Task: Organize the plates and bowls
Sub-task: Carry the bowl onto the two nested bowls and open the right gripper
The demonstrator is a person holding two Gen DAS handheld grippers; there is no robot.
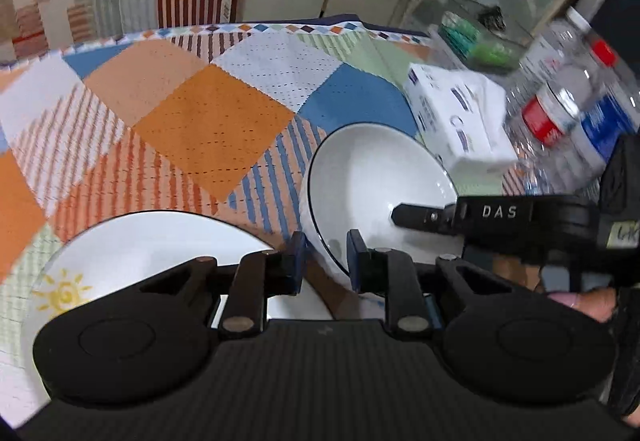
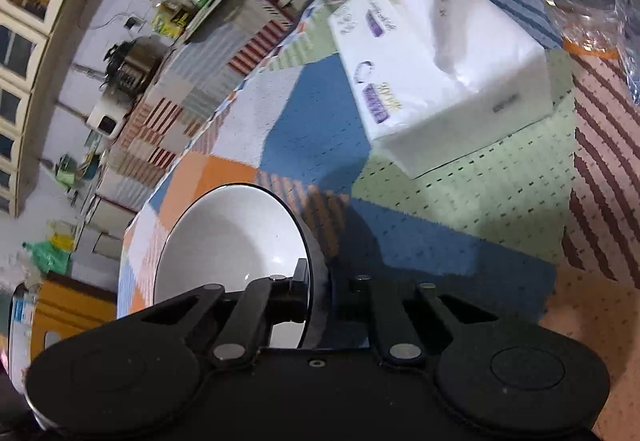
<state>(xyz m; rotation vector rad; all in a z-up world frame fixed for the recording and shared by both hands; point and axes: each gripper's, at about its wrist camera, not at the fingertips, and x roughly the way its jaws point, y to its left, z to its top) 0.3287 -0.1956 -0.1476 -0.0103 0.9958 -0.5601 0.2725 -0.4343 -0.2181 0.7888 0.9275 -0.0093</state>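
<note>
Gripping state: left gripper (image 1: 323,261) has its blue pads nearly together on the near rim of the bowl (image 1: 372,177), one pad outside the wall and one inside; right gripper (image 2: 320,289) is clamped on the same bowl's rim, one finger inside, one outside.
Left wrist view only: a white plate (image 1: 132,253) with a yellow sun motif lies flat, low and left of the bowl, partly under the gripper body; the right gripper's finger (image 1: 420,215) reaches into the bowl from the right; a bare fingertip (image 1: 580,301) of the person shows at the right edge.
Right wrist view only: a cluttered counter (image 2: 192,21) and cabinets behind the table.
Bowl location: on the patchwork tablecloth (image 1: 208,129), near the front, between the plate and the tissue box (image 2: 432,69).
Bowl orientation: tilted, mouth facing up and away from the left camera; round, so no long axis.
Edges: the far table edge runs well behind the bowl.
Obstacles: the tissue box and clear water bottles (image 1: 568,109) crowd the right side.
Open room: bare cloth extends behind and left of the bowl.
</note>
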